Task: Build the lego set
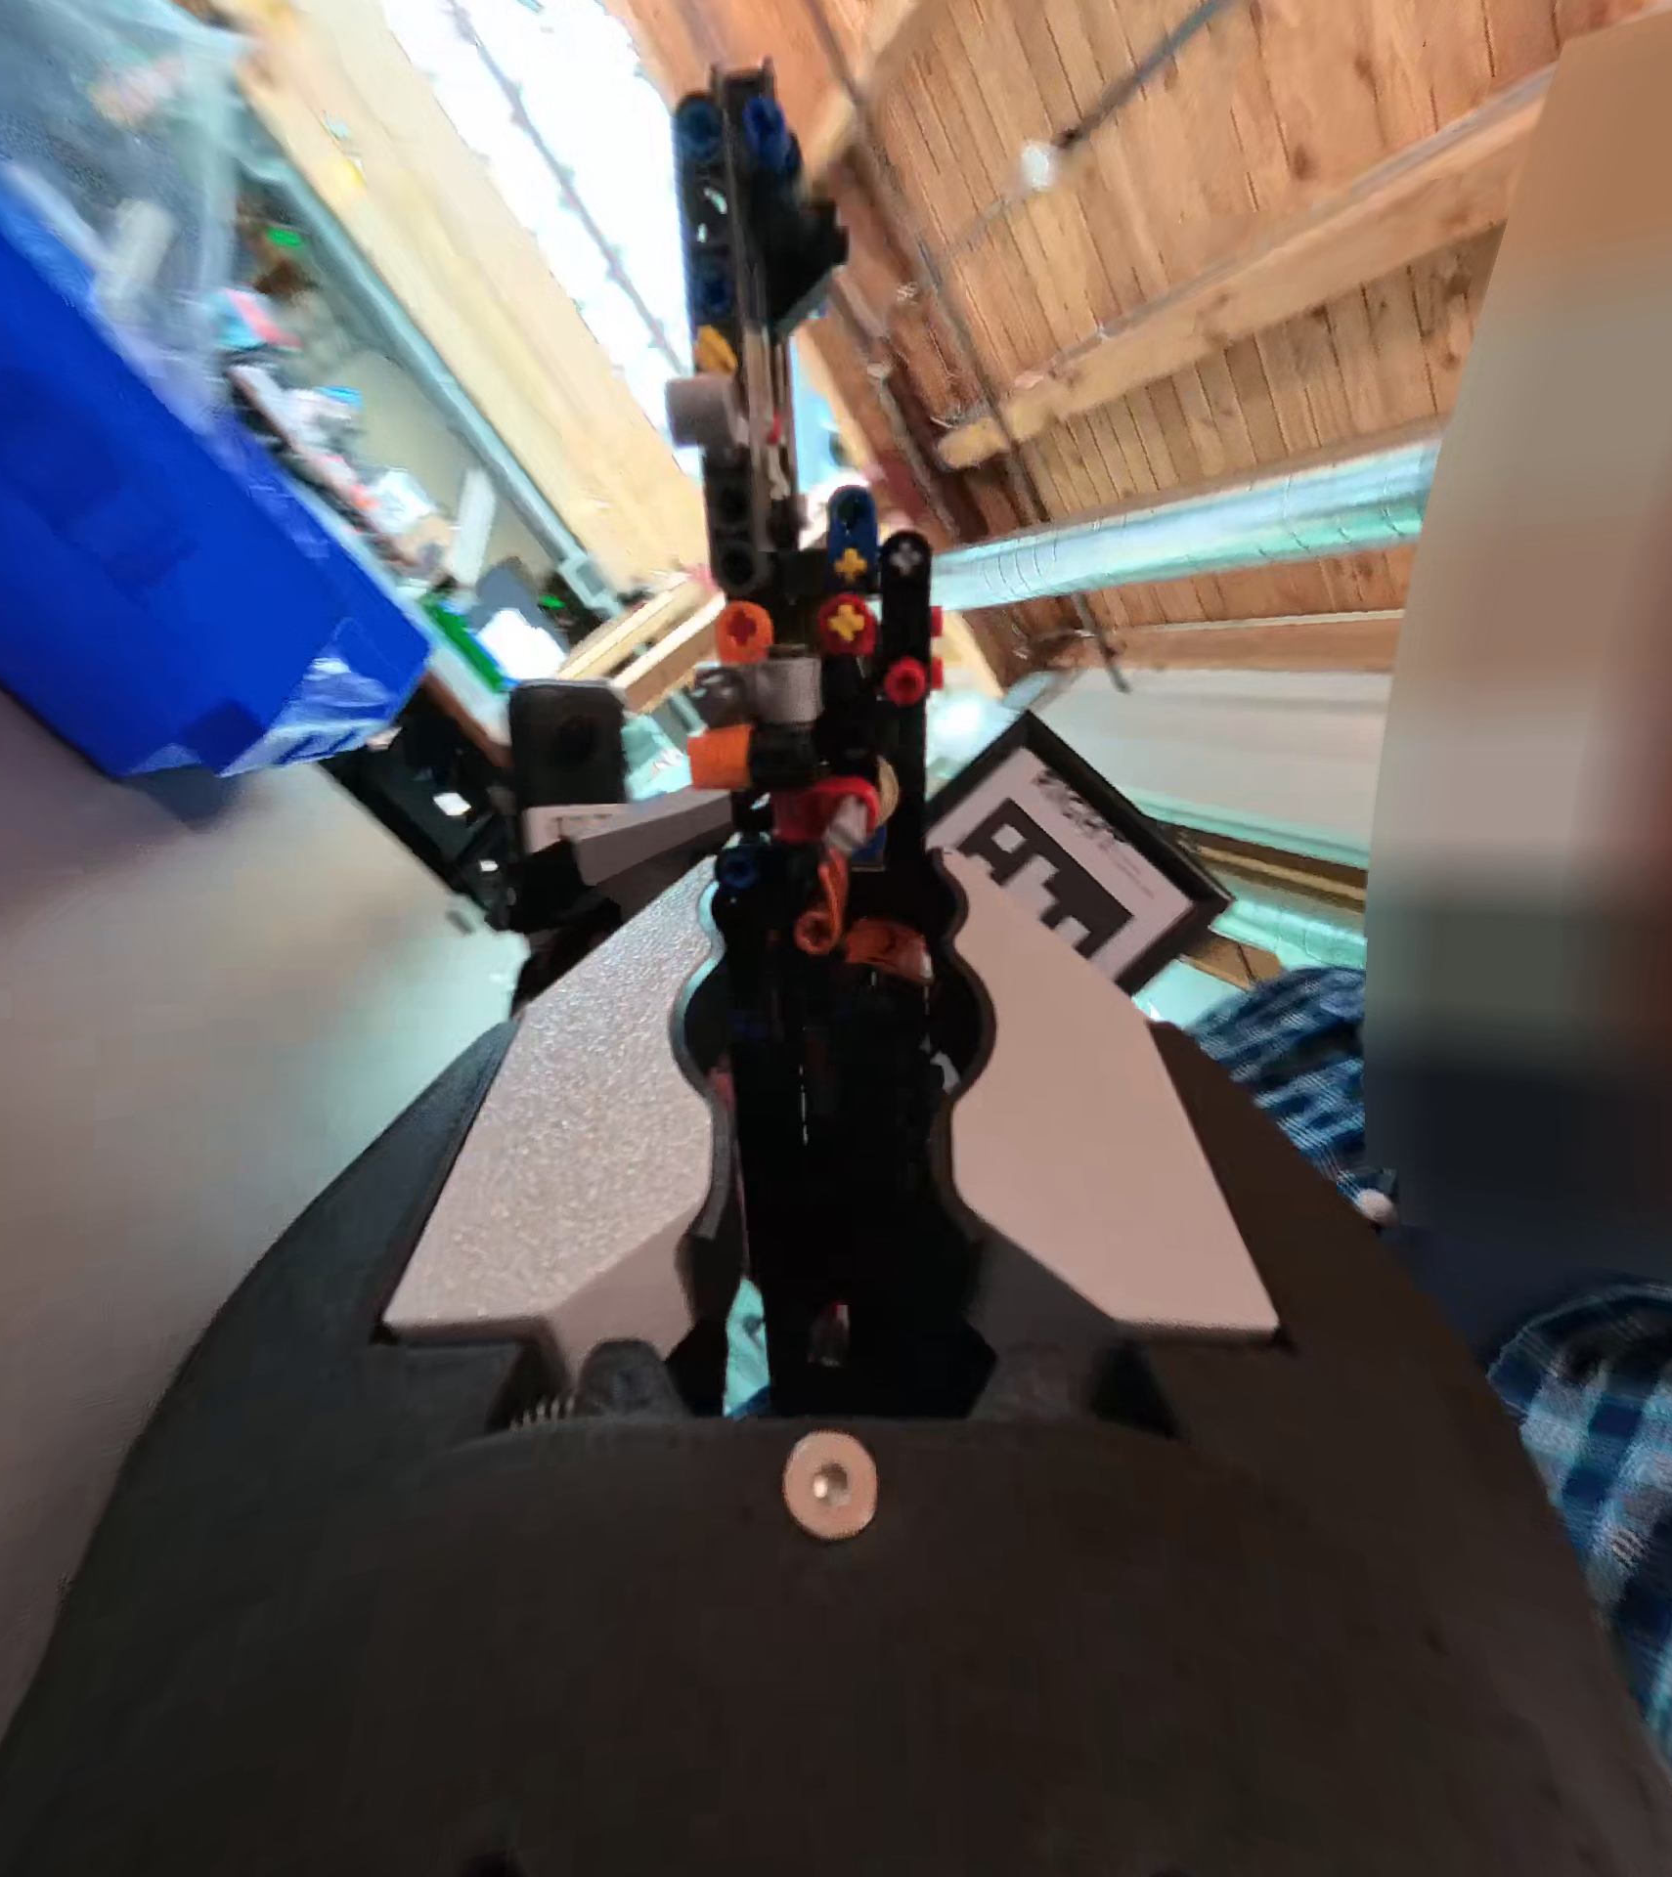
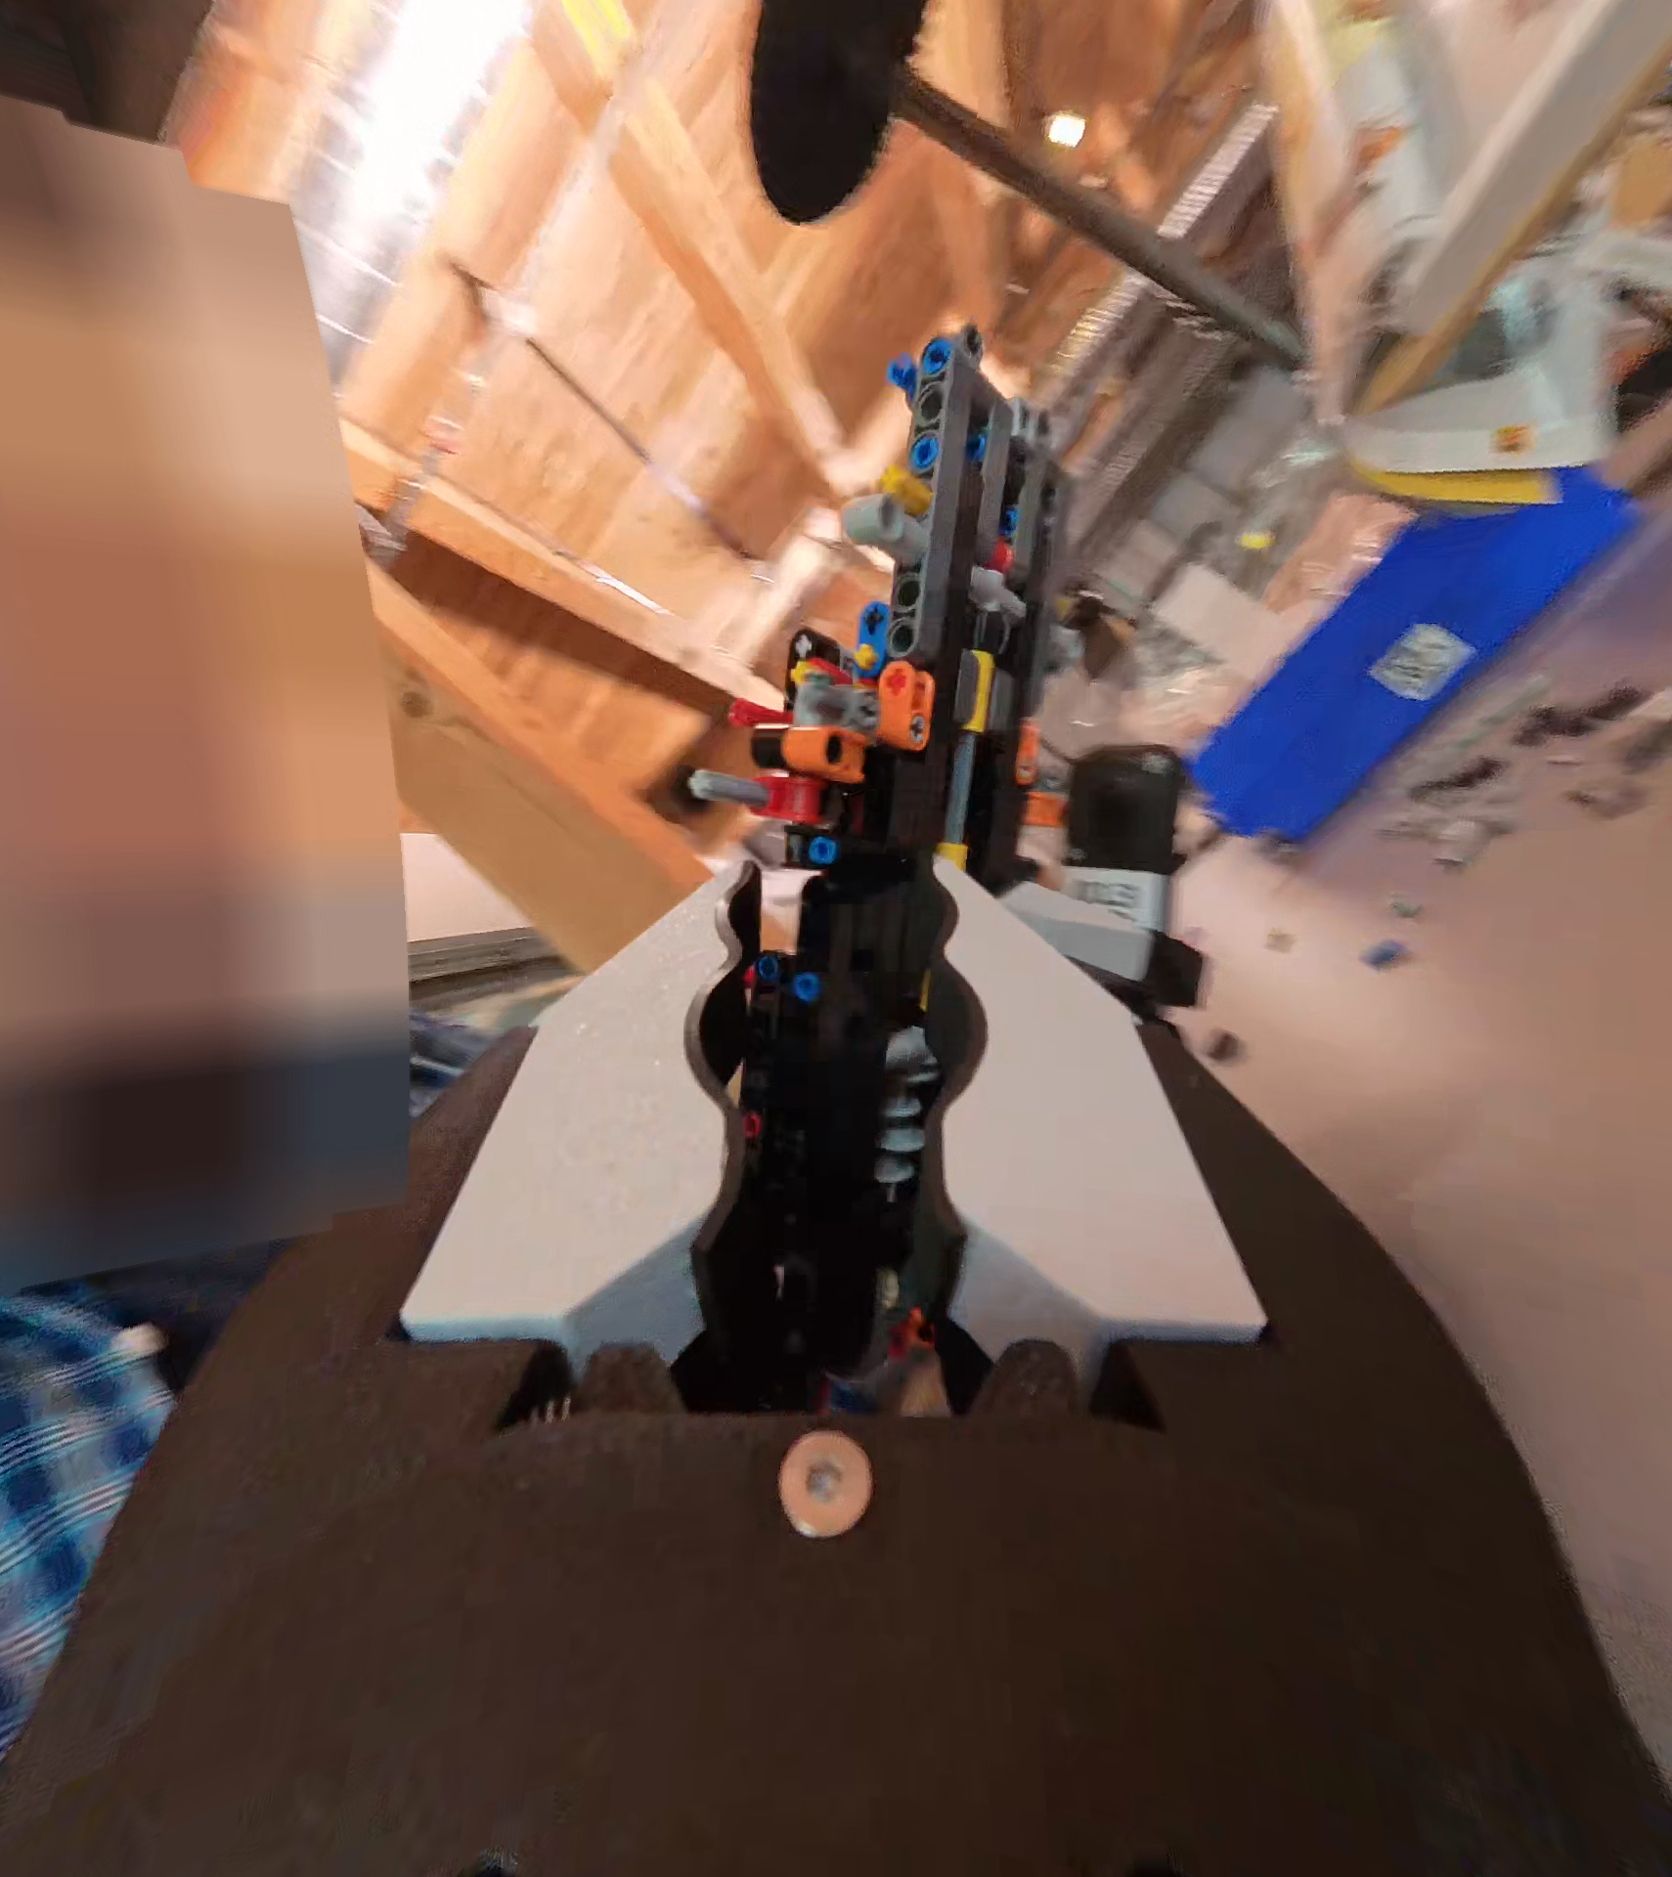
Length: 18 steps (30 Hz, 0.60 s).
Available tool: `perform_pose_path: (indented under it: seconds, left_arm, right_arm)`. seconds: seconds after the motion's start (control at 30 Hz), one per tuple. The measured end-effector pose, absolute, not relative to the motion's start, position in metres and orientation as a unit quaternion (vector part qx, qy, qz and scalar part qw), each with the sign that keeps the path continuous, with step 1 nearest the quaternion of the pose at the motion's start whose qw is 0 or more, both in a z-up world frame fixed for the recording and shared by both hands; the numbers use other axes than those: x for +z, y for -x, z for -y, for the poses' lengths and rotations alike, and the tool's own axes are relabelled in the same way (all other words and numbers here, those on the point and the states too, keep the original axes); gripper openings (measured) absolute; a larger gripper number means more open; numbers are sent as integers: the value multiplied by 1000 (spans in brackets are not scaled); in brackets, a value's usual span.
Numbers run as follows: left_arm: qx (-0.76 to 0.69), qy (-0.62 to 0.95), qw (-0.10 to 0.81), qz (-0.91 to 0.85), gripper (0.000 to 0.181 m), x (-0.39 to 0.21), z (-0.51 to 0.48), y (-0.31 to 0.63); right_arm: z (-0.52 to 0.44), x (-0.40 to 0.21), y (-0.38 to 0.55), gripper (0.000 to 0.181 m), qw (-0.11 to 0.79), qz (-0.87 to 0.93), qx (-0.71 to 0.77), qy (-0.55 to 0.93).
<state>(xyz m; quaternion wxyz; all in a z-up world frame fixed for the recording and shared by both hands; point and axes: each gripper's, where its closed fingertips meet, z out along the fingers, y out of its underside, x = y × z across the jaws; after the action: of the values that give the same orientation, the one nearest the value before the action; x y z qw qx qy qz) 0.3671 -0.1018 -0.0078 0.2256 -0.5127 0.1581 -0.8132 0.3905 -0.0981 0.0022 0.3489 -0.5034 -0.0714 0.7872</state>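
Timber plank ceiling (image 1: pixel 1167 234) with joists, silver duct (image 1: pixel 1177 548), bright window (image 1: pixel 558 183), pale tabletop (image 2: pixel 1421 1016).

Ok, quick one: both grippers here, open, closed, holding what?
Left gripper: closed on the black lego assembly, lifted off the table.
Right gripper: closed on a black lego assembly too; apparently the same build, though that cannot be confirmed.

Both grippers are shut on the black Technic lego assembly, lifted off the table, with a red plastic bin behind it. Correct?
Not quite: the plastic bin is blue, not red, as both wrist views show. The rest holds: the left gripper and right gripper each clamp the black Technic lego assembly between their grey fingers, raised off the table.
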Motion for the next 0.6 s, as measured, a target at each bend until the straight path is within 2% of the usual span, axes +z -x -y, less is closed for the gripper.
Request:
perform_pose_path:
  seconds: [0.03,0.07,0.23,0.4,0.6]
  left_arm:
    - [-800,533,228,-154,32,-15,99,-368]
    - [-788,548,230,-159,22,-22,98,-369]
    - [-774,567,232,-156,21,-32,98,-368]
    - [-769,577,235,-142,20,-39,95,-364]
    - [-780,565,238,-127,20,-40,91,-359]
  right_arm:
    - [94,-7,-390,26,356,73,764,533]
    - [92,-14,-391,22,362,78,747,552]
    - [93,-27,-393,16,367,97,706,598]
    - [93,-38,-403,25,374,98,679,624]
    - [96,-51,-404,11,369,116,651,653]
